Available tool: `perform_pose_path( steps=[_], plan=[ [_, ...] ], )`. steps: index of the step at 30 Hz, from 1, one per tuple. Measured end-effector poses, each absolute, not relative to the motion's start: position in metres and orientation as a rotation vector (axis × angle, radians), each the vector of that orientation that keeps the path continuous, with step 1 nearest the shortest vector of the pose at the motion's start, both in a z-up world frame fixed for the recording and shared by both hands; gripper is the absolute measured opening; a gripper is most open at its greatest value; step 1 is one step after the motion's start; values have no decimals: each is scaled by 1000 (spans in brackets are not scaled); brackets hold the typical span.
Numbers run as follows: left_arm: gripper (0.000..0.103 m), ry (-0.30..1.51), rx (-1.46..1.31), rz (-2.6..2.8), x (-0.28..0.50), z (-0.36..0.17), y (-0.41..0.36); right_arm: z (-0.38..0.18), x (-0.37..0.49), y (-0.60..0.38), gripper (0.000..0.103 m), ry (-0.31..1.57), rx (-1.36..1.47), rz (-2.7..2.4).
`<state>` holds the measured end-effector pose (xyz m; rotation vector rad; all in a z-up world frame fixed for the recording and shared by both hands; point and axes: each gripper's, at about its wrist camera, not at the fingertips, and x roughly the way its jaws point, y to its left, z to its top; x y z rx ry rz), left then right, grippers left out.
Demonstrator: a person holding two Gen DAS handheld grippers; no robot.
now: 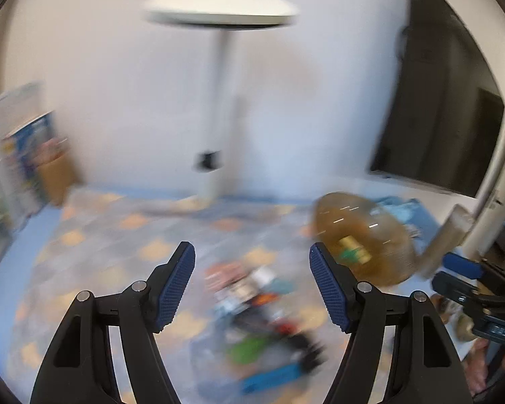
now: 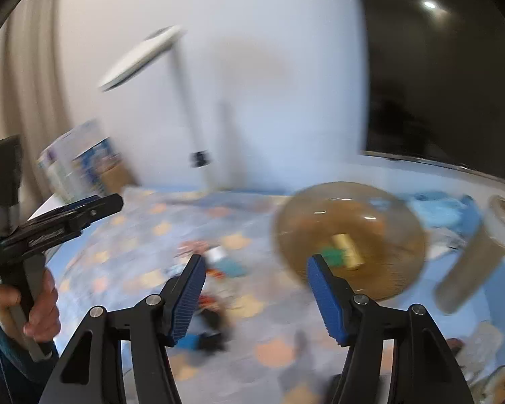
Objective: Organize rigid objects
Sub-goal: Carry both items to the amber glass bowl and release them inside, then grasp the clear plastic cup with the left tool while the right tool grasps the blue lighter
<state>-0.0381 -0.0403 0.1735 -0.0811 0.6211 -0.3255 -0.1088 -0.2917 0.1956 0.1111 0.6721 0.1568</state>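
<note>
The left claw [image 1: 252,282] stood wide with nothing between its blue pads, and the heap of small toys [image 1: 262,316] lay directly below and ahead of it on the patterned tabletop [image 1: 94,242]. The heap ran as a loose band from upper left to lower right in that view, ending at a blue piece; blur hid which way any single toy pointed. Right of the heap sat the amber bowl [image 1: 363,239] with a yellow and a green block [image 2: 335,256] inside, the yellow one [image 2: 348,250] lying long-axis slanted down to the right. The right claw [image 2: 256,289] was also wide and empty, its right pad just before the bowl's near rim. By this reading the left claw was nearer the heap and the right nearer the bowl. A tall tilted tube [image 2: 478,252] stood farther right.
</note>
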Motion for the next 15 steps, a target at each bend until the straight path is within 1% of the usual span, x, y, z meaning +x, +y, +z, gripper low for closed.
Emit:
perform_pose_path(
  steps=[2, 4, 5, 9, 12, 15],
  plan=[
    [69, 656, -100, -269, -44, 152, -10, 177, -111, -261, 61, 700, 78, 218],
    [69, 717, -118, -192, -45, 116, 17, 153, -109, -241, 61, 736, 72, 259],
    [69, 741, -122, -170, -46, 101, 26, 131, -105, -228, 61, 765, 85, 300],
    [69, 844, -180, -143, -41, 43, 55, 79, -101, -201, 61, 822, 76, 350],
    [69, 865, -167, -123, -39, 25, 57, 57, -98, -199, 61, 850, 79, 351],
    [69, 866, -158, -129, -36, 23, 57, 49, -96, -203, 61, 864, 87, 343]
  ],
)
